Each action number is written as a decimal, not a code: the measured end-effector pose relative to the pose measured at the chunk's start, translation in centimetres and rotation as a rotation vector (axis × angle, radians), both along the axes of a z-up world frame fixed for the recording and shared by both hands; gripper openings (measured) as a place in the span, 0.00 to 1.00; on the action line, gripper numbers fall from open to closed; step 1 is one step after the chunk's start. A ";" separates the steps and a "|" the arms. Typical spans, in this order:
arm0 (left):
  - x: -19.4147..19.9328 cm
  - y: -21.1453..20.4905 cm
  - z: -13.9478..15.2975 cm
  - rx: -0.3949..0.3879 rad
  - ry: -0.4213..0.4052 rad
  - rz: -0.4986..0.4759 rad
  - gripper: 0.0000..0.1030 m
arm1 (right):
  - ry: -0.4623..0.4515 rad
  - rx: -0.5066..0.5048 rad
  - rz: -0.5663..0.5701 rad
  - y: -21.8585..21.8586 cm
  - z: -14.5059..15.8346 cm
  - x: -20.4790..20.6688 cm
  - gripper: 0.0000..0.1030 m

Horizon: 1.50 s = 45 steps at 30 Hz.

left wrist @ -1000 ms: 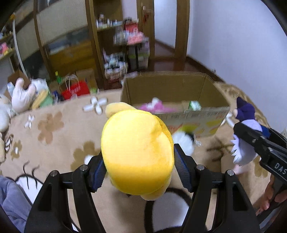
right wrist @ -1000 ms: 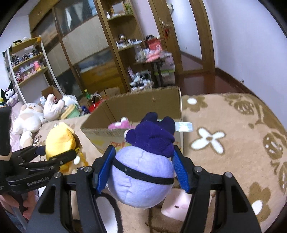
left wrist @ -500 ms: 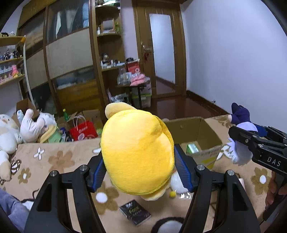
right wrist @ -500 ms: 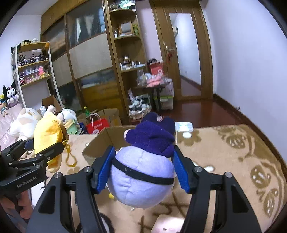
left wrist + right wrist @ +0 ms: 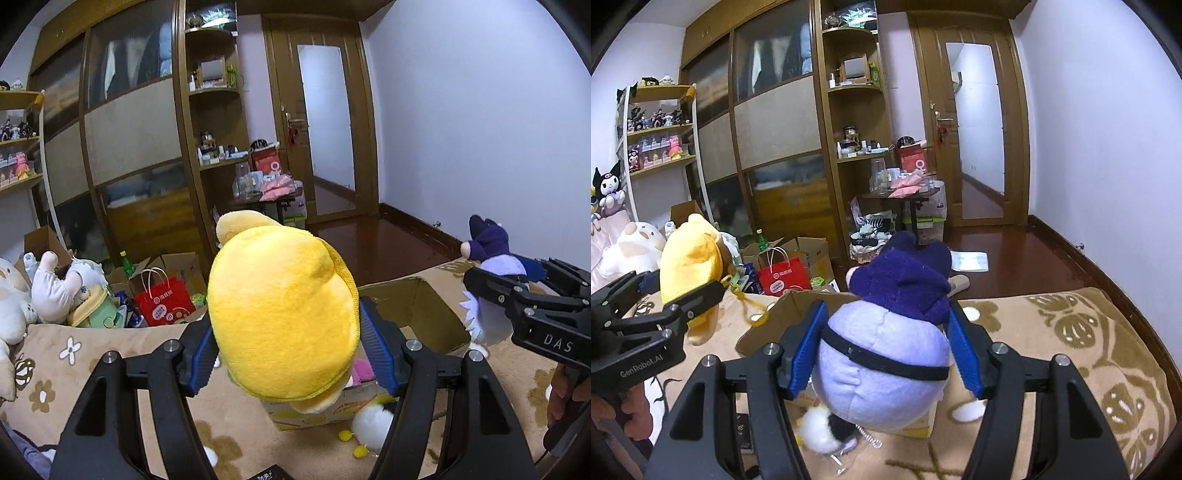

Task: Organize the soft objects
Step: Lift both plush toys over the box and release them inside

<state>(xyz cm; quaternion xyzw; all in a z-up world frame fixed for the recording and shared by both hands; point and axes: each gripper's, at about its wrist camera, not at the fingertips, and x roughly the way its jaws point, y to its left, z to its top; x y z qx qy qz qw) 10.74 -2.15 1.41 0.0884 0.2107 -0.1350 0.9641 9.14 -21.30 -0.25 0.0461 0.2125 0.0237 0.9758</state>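
Left wrist view: the left tool (image 5: 286,356) is clamped on a yellow plush (image 5: 282,314), its blue pads pressed into both sides. The open box (image 5: 417,317) sits on the bed (image 5: 110,354) directly behind and below the plush, so a drop looks to need only a short forward reach and a lowering. Pink toys (image 5: 361,370) already lie inside. The right tool (image 5: 513,295) hangs at the right edge, clamped on a purple plush (image 5: 487,254), level with the box's right wall. A white pompom (image 5: 371,424) lies against the box's near side.

Right wrist view: the right tool (image 5: 884,350) grips the purple plush (image 5: 886,362) with both pads touching. The box (image 5: 768,328) lies ahead and slightly left, mostly hidden by the plush. The left tool (image 5: 679,291) carries the yellow plush (image 5: 689,266) over the box's left side. Both hands seem equally near, so they could crowd each other above the opening.
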 end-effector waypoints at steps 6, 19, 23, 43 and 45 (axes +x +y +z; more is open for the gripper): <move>2.1 -0.8 -1.3 0.014 0.038 -0.013 0.67 | 0.009 0.016 0.003 -0.6 -0.8 1.9 0.66; 5.8 -1.5 -5.2 0.033 0.147 -0.012 0.68 | 0.077 0.089 0.022 -1.8 -4.1 5.1 0.67; 5.9 -1.6 -5.9 0.039 0.171 -0.019 0.72 | 0.098 0.112 0.025 -1.9 -5.0 5.5 0.69; 4.2 -1.0 -5.4 0.074 0.203 0.017 0.94 | 0.122 0.119 -0.002 -2.3 -4.7 4.0 1.00; 3.9 -0.9 -5.4 0.072 0.216 0.017 0.94 | 0.122 0.107 -0.003 -2.4 -4.5 3.5 1.00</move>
